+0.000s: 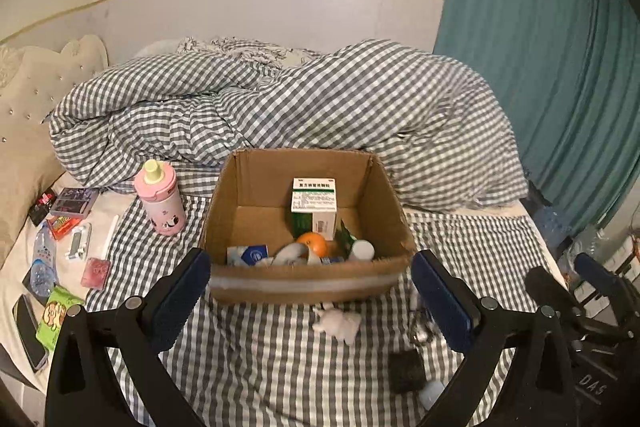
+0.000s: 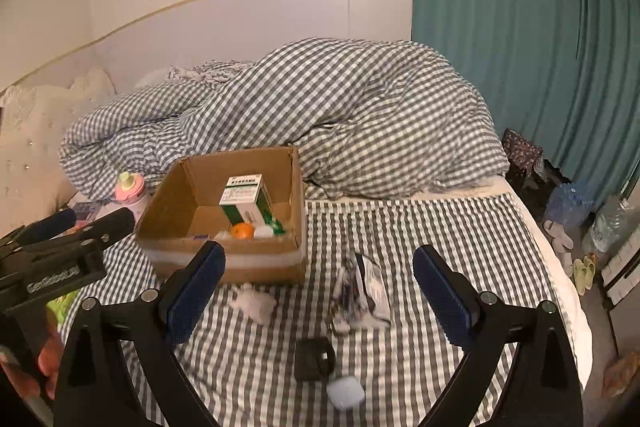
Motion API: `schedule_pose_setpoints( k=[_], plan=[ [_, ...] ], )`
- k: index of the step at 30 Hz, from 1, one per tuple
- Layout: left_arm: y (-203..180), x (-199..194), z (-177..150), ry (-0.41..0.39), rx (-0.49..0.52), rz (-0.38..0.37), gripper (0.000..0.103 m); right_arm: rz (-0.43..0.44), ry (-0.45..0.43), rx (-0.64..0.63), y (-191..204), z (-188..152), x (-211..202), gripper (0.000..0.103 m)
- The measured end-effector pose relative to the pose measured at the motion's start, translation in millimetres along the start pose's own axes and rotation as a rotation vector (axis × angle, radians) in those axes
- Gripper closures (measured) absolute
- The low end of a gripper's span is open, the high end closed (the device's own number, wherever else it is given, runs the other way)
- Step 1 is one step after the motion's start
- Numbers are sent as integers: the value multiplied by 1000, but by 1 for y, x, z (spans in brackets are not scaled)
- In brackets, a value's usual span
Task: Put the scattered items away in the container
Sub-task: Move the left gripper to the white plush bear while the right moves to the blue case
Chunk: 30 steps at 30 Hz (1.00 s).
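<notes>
Both my left tongs (image 1: 310, 291) and right tongs (image 2: 320, 287) hang wide and empty. The box (image 2: 224, 259) sits on the bed; the earbud case (image 2: 346, 392) lies near it, light, hard, slick: I'd pinch its flat sides.

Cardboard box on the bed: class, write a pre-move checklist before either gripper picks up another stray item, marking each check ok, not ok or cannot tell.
1. Cardboard box open at the top with room inside: ok.
2. Left gripper open and empty: ok.
3. Right gripper open and empty: ok.
4. Items still loose in front of the box, namely crumpled tissue, black case and white earbud case: not ok.
5. Pink bottle upright beside the box: ok.
6. Grip firmness on the tissue: cannot tell.
</notes>
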<state>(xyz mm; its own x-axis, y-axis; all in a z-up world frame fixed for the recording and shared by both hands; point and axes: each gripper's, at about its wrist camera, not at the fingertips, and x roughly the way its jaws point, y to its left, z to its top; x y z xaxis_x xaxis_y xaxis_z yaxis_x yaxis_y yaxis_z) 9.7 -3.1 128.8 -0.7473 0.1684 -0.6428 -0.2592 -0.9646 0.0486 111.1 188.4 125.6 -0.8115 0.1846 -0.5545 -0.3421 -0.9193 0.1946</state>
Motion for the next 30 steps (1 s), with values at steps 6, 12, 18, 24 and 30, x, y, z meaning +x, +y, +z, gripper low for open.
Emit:
schedule_pose_setpoints(
  k=[6, 12, 18, 24, 30],
  plan=[
    [-1, -14, -43, 40, 23, 10, 0, -10, 50, 10, -21, -51, -27, 8],
    [5, 1, -91, 97, 25, 45, 0, 2, 135, 59, -40, -100, -22, 8],
    [3, 31, -122, 146, 45, 36, 0, -19, 216, 88, -49, -132, 6, 8],
    [-1, 65, -140, 112, 58, 20, 0, -38, 287, 17, -41, -149, 45, 8],
    [-9, 121, -147, 180, 62, 27, 0, 10, 392, 21, -40, -170, 97, 8]
  ],
)
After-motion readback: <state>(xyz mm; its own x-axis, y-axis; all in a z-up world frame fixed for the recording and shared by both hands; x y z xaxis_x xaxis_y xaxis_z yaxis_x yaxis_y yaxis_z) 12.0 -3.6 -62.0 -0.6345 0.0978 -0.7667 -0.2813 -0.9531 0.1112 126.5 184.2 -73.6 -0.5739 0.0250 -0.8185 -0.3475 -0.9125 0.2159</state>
